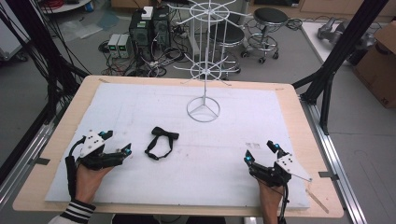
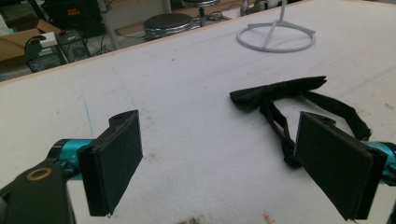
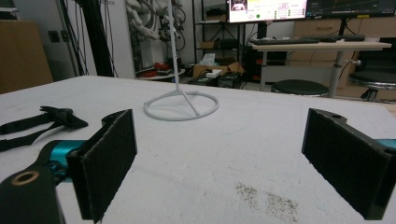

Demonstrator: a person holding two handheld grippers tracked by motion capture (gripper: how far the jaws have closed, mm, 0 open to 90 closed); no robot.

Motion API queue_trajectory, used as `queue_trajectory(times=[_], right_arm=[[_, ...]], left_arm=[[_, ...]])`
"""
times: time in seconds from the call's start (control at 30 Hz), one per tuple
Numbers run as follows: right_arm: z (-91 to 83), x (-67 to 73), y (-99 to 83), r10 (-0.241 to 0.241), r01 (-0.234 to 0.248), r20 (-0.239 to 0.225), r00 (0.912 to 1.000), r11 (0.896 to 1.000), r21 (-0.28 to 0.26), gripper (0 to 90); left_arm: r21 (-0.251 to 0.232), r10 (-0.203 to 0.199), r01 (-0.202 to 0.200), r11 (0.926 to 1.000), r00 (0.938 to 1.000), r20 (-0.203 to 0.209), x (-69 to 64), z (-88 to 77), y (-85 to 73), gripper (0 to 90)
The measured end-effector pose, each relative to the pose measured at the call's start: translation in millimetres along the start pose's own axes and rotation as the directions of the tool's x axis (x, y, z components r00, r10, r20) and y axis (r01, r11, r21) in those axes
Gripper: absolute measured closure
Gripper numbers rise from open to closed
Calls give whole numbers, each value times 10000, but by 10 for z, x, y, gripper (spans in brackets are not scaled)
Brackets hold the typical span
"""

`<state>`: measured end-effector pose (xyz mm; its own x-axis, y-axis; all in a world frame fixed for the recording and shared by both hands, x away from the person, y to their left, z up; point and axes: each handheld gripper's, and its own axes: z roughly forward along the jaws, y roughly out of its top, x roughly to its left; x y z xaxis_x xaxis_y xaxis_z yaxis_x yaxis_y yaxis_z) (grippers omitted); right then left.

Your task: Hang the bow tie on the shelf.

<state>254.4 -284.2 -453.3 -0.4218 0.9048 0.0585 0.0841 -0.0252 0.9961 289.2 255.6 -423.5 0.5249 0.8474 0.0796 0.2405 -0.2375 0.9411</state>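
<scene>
A black bow tie [image 1: 161, 141] with its strap looped lies flat on the white mat, left of centre. In the left gripper view the bow tie [image 2: 280, 91] sits just beyond the right jaw. My left gripper [image 1: 117, 143] rests on the mat to the left of it, open and empty. Over at the mat's right front my right gripper [image 1: 261, 152] is open too, with nothing between its jaws; its own view has the bow tie [image 3: 56, 116] at the far left. A white wire display stand [image 1: 203, 110] rises from its ring base at the back centre.
The white mat [image 1: 224, 154] covers a wooden table [image 1: 299, 121]. The stand's ring base [image 2: 275, 37] [image 3: 181, 106] lies ahead of both grippers. Beyond the far edge are stools [image 1: 268, 18], computer boxes [image 1: 140, 28] and cables on the floor. A black frame post [image 1: 336, 51] stands at the right.
</scene>
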Motion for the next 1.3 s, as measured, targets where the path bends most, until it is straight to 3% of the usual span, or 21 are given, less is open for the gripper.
queue_trajectory(times=[0.2,0.23,0.47,0.53,0.67,0.77,0.93,1.13,1.23,1.3], right_arm=[[1,-5,0,-45,45,11,10000,10000,-24,92],[1,-7,1,-68,68,1,10000,10000,-24,92],[1,-9,1,-62,62,-5,10000,10000,-20,93],[0,-9,1,-60,60,-4,10000,10000,-18,92],[1,-9,0,-41,41,-11,10000,10000,-20,93],[1,-9,0,-45,45,-19,10000,10000,-24,92],[-1,-9,0,-20,20,-24,10000,10000,-16,92],[-1,-9,1,-25,25,-21,10000,10000,-13,92],[0,-9,1,-47,47,-20,10000,10000,-20,92],[0,-9,1,-43,43,-21,10000,10000,-20,93]], left_arm=[[412,-61,62,9991,10000,-10,1,52,153,157],[571,-81,70,9983,9998,191,11,72,218,175],[764,-44,17,9971,9994,350,-18,153,389,201],[962,-197,154,9952,9988,442,-35,193,434,203],[1267,-263,127,9919,9940,1057,-78,290,489,265],[1615,-426,237,9866,9925,1149,-112,362,512,285],[2453,-482,190,9693,9923,1137,-140,478,533,287],[3055,-559,223,9519,9933,1015,-185,580,590,292],[3616,-539,230,9320,9957,755,-201,634,624,292],[4052,-663,293,9137,9948,776,-222,671,642,306]])
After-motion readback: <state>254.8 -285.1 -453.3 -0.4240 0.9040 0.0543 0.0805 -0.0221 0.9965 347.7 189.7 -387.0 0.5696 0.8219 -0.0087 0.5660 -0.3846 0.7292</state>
